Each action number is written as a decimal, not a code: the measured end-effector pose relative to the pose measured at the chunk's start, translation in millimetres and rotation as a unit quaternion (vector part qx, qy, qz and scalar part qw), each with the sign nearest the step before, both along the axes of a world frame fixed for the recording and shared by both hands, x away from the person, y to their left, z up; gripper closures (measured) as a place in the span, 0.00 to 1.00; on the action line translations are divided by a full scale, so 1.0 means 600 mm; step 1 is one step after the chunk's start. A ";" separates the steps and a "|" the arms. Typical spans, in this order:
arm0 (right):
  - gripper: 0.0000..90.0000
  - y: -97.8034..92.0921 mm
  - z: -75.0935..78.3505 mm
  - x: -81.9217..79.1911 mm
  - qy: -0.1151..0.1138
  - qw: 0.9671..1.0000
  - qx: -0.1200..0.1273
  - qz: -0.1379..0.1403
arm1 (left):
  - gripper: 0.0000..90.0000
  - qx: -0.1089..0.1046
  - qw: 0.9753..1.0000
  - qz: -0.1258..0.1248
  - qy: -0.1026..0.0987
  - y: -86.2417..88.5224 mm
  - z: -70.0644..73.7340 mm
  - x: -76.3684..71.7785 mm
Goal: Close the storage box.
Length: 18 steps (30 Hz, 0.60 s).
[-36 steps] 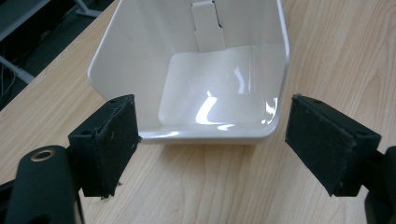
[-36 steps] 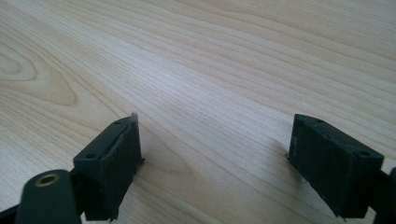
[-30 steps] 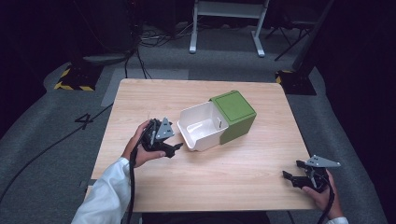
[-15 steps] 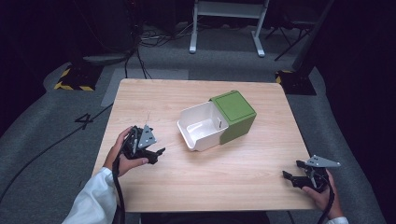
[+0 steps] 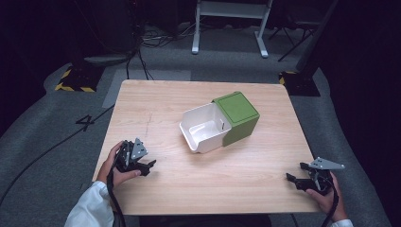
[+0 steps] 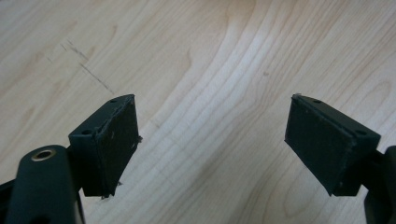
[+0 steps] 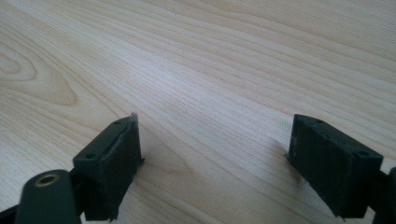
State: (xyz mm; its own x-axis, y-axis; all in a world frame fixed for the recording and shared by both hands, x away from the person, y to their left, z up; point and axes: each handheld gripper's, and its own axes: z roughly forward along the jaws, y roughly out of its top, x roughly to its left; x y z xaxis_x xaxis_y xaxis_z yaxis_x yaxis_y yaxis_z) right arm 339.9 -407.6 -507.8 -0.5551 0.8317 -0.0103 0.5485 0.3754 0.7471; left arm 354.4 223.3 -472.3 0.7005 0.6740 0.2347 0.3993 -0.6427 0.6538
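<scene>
One wooden counter (image 5: 156,113) here, and on it one container: a white open bin (image 5: 204,128) joined to one green lidded box (image 5: 239,116), so two parts, one unit. Two hand-held grippers: the left gripper (image 5: 150,165) and the right gripper (image 5: 292,178), each with two black fingers (image 6: 109,144) spread apart. Two hands hold them, one per gripper. On the floor beyond, one white frame stand (image 5: 230,23) and one painted numeral, a 4 (image 5: 83,122).
</scene>
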 end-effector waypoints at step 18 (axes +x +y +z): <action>0.19 0.000 0.000 0.000 0.001 1.000 0.000 0.001 | 0.20 -0.103 0.990 0.064 0.068 0.043 -0.057 -0.015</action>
